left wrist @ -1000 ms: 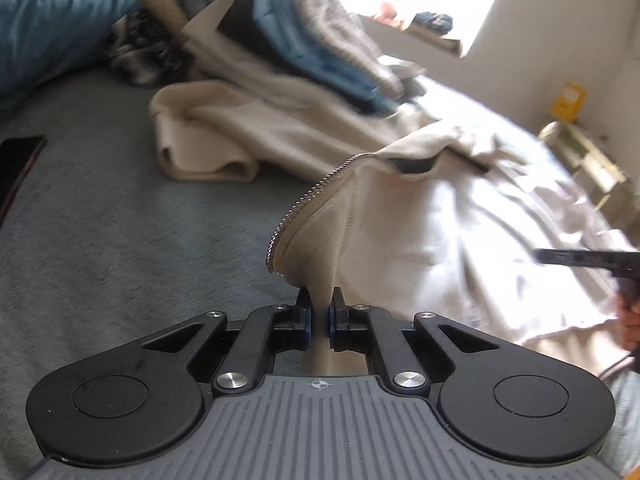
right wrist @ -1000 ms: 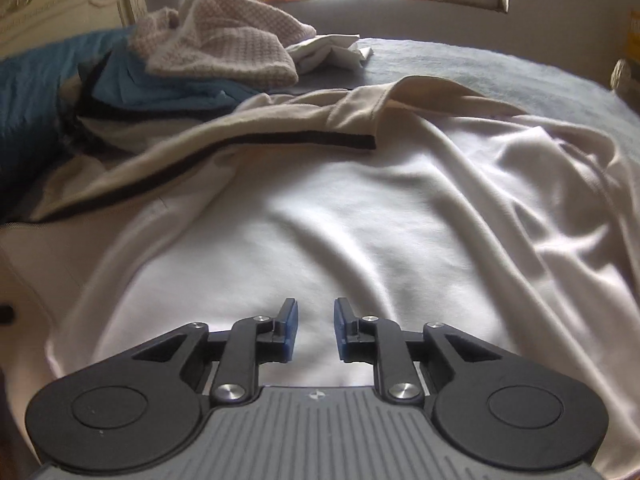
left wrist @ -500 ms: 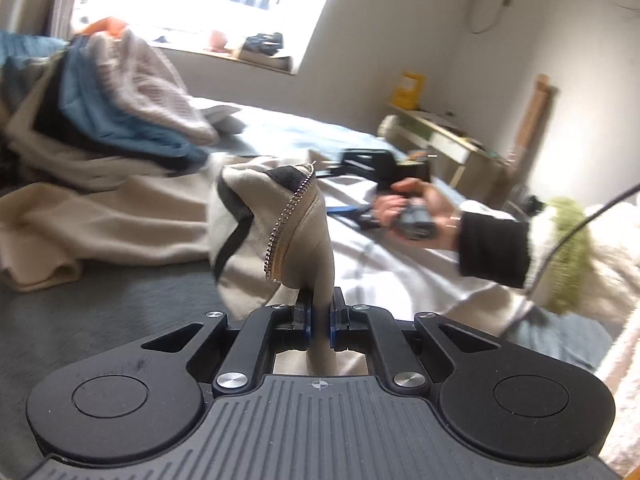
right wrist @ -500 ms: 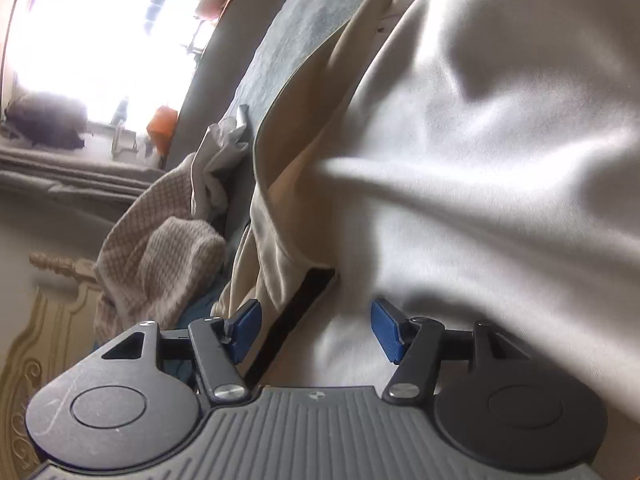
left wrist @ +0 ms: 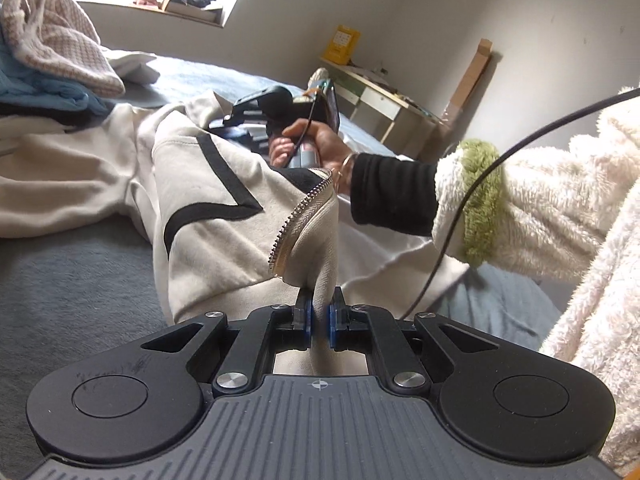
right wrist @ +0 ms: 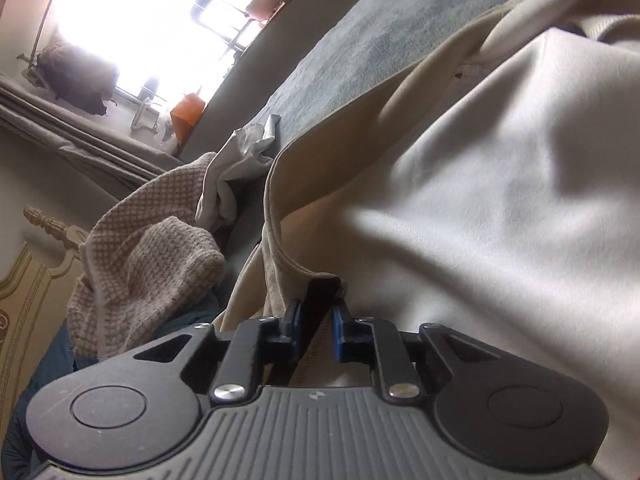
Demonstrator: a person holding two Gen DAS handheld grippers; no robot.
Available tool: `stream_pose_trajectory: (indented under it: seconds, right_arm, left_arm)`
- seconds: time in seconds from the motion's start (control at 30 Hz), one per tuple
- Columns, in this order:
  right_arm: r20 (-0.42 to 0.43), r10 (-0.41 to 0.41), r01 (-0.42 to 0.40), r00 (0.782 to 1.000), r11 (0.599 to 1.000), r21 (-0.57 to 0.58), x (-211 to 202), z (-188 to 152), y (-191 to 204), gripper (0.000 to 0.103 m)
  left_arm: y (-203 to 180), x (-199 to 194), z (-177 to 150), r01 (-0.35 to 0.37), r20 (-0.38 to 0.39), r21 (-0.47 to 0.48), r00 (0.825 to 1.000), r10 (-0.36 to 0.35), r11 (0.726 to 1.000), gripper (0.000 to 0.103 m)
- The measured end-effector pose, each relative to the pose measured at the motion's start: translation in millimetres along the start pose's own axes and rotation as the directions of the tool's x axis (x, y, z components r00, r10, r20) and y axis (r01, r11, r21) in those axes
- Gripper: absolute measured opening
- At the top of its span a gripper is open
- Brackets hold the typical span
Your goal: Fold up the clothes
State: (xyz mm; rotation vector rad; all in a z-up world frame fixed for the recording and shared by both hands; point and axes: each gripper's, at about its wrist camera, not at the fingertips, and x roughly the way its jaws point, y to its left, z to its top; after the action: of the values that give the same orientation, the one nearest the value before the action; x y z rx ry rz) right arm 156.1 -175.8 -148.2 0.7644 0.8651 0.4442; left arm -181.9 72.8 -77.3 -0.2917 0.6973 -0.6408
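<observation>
Both grippers' jaws pinch the cream jacket [left wrist: 224, 216]: left [left wrist: 319, 316] beside its zipper, right [right wrist: 316, 322] on black trim.

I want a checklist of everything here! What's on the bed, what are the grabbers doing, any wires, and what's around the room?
Surface: grey bed cover, soft and bare near the left side.
Job's things: cream zip jacket with black stripes, spread over the bed, partly lifted.
Clutter: heap of unfolded clothes, a knitted top uppermost; a crumpled white cloth beside it.
Grippers: left gripper shut on the jacket's zip edge; right gripper closed over the jacket's black trim, held by a hand.
Cables: black cable crossing a fluffy sleeve.
Surroundings: bright window, low shelf, yellow box, carved headboard.
</observation>
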Motion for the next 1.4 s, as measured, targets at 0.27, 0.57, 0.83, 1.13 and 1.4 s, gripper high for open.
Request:
stream_pose_trajectory:
  seconds: [0.27, 0.57, 0.83, 1.13, 1.4]
  right_arm:
    - [0.166, 0.015, -0.011, 0.986, 1.0, -0.026, -33, 35, -7, 0.001]
    - [-0.003, 0.216, -0.216, 0.976, 0.975, -0.051, -138, 30, -22, 0.003]
    - [-0.308, -0.006, -0.089, 0.951, 0.951, -0.295, -142, -42, 1, 0.005]
    - [-0.075, -0.159, 0.13, 0.984, 0.944, -0.303, -94, -12, -46, 0.0]
    - [0.129, -0.003, 0.005, 0.992, 1.0, -0.02, -197, 13, -99, 0.001]
  left_arm:
    - [2, 18, -2, 0.054, -0.055, -0.018, 0.997, -0.054, 0.998, 0.006]
    - [9, 20, 2, 0.087, -0.027, -0.089, 0.996, -0.09, 0.992, 0.006]
    - [26, 19, 7, 0.112, 0.05, -0.265, 0.994, -0.102, 0.958, 0.006]
    - [26, 14, 12, 0.102, 0.068, -0.312, 0.994, -0.085, 0.945, 0.006]
    - [19, 30, 14, 0.147, 0.032, -0.243, 0.989, -0.143, 0.959, 0.006]
